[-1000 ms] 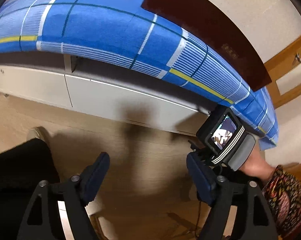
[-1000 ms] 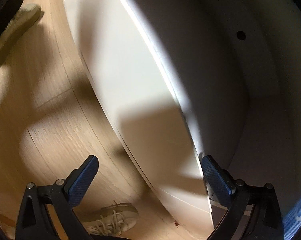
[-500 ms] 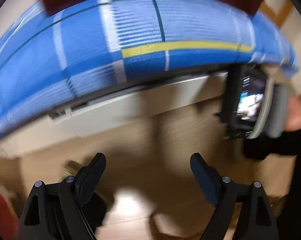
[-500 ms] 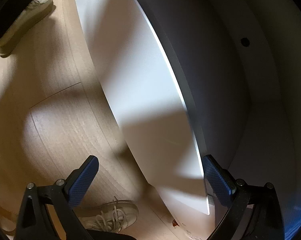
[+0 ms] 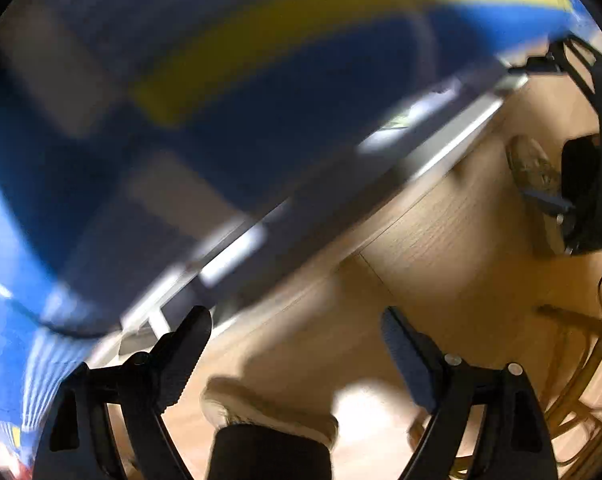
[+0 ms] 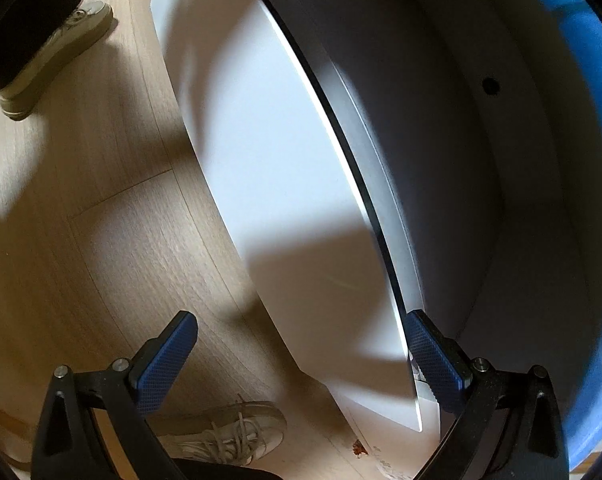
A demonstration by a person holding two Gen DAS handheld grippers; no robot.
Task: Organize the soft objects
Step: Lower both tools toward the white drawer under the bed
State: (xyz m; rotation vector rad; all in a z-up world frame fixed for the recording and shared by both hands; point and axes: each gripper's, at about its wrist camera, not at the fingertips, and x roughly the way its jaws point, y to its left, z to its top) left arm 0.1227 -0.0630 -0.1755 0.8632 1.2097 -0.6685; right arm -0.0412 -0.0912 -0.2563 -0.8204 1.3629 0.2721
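Now the left hand-held gripper [image 5: 297,342] looks much more steeply down than a second ago: the blue checked bedsheet with white and yellow stripes [image 5: 229,92], which then arched sharp across the top of its view over the white bed-base drawers, fills the upper left as a motion-blurred slab, and the dark brown headboard and cream wall are gone from sight. Its two dark blue padded fingers [image 5: 181,360] stand a little wider than before, apart with nothing between them, over the pale wood-plank floor [image 5: 433,248]. The other gripper's small screen, close at the right a second ago, is out of view; a dark cabled device [image 5: 585,196] sits at the right edge instead. The right hand-held gripper [image 6: 301,356] has hardly shifted: its two blue textured fingers [image 6: 167,360] are as wide apart as before, empty, straddling the front panel of the one open white drawer [image 6: 285,208], whose bare interior [image 6: 501,208] shows a single round hole. A strip of the same blue sheet [image 6: 601,80] now edges that view on the right, wider than earlier. Two beige lace-up sneakers show there, one upper left [image 6: 57,56] below a black trouser leg [image 6: 25,12] and nearer than before, one at the bottom [image 6: 225,436]; the left view likewise shows two, though blurred.
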